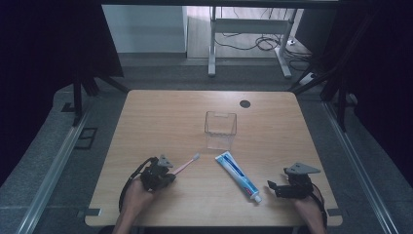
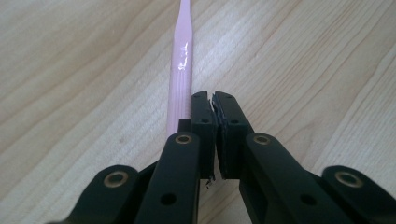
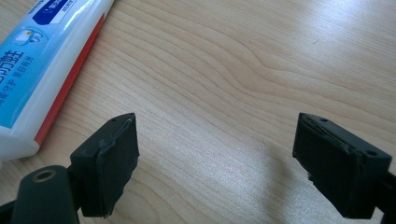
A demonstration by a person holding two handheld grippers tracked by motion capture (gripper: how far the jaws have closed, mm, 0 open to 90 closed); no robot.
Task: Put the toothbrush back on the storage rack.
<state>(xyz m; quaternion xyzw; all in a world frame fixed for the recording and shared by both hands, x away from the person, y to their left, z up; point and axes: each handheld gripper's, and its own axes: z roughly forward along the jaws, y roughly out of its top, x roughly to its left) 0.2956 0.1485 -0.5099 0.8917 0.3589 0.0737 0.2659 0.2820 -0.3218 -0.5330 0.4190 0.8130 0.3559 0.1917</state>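
The left gripper (image 1: 168,171) pinches the slim pink plastic toothbrush (image 2: 181,70) near its handle end, just front-left of the clear plastic box (image 1: 220,129): light, stiff, slippery. The right gripper (image 3: 217,154) gapes empty.

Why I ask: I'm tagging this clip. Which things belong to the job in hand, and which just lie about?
In the job: pink toothbrush, toothpaste tube, likely the clear box.
Lying about: black cable hole, white desk frame, floor cables.
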